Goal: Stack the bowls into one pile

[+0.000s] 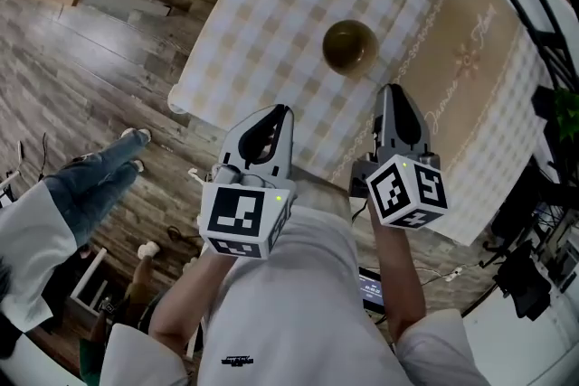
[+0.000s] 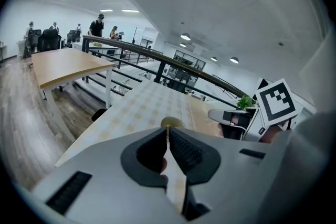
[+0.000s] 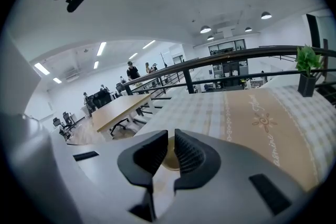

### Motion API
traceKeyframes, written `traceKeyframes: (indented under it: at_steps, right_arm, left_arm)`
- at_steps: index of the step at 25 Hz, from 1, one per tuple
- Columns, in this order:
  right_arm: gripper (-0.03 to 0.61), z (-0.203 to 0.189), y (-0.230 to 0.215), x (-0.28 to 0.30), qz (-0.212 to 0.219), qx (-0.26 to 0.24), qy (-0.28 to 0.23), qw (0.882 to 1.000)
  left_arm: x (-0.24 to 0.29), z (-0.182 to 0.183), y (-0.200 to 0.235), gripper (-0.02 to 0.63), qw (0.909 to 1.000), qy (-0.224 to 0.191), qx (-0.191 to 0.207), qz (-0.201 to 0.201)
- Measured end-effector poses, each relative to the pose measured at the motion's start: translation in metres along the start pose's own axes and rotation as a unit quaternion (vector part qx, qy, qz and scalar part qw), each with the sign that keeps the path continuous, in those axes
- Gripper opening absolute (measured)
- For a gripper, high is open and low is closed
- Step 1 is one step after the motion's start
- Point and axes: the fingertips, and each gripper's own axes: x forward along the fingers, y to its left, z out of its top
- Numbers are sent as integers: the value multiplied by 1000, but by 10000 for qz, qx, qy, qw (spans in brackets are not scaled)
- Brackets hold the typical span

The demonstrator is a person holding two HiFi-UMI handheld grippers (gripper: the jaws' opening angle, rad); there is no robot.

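An olive-brown bowl [image 1: 350, 47] stands alone on the checked tablecloth [image 1: 271, 4], toward the middle of the table; I cannot tell whether others nest inside it. My left gripper [image 1: 284, 110] hovers at the table's near edge, below and left of the bowl, jaws shut and empty. My right gripper [image 1: 390, 89] points at the cloth just below and right of the bowl, shut too, holding nothing. In the left gripper view the bowl [image 2: 169, 123] peeks above the closed tips [image 2: 167, 131]. The right gripper view shows the bowl [image 3: 169, 157] through the thin slit behind the tips [image 3: 171, 136].
A beige runner [image 1: 461, 59] crosses the cloth right of the bowl. Another person's legs in jeans [image 1: 99, 167] stand on the wooden floor at left. Cables and dark gear [image 1: 534, 258] crowd the right side. A potted plant [image 3: 307, 68] sits at the table's far corner by a railing.
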Motion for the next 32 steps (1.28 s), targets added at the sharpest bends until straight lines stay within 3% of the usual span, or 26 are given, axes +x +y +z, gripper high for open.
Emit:
traceKeyframes:
  at_steps: [9, 17, 24, 32]
  right_arm:
    - [40, 30, 15, -42, 110, -141, -325, 9993]
    - [40, 33, 28, -74, 209, -308, -440, 9983]
    - [40, 26, 57, -96, 772, -444, -356, 9954]
    - [40, 25, 92, -138, 1096, -922, -475, 9885]
  left_arm:
    - [-39, 25, -20, 32, 9992, -347, 163, -134]
    - [-68, 40, -29, 32, 9974, -608, 307, -256]
    - [-86, 45, -47, 32, 9946, -533, 540, -713]
    - [-115, 40, -75, 32, 9870, -589, 836, -1243]
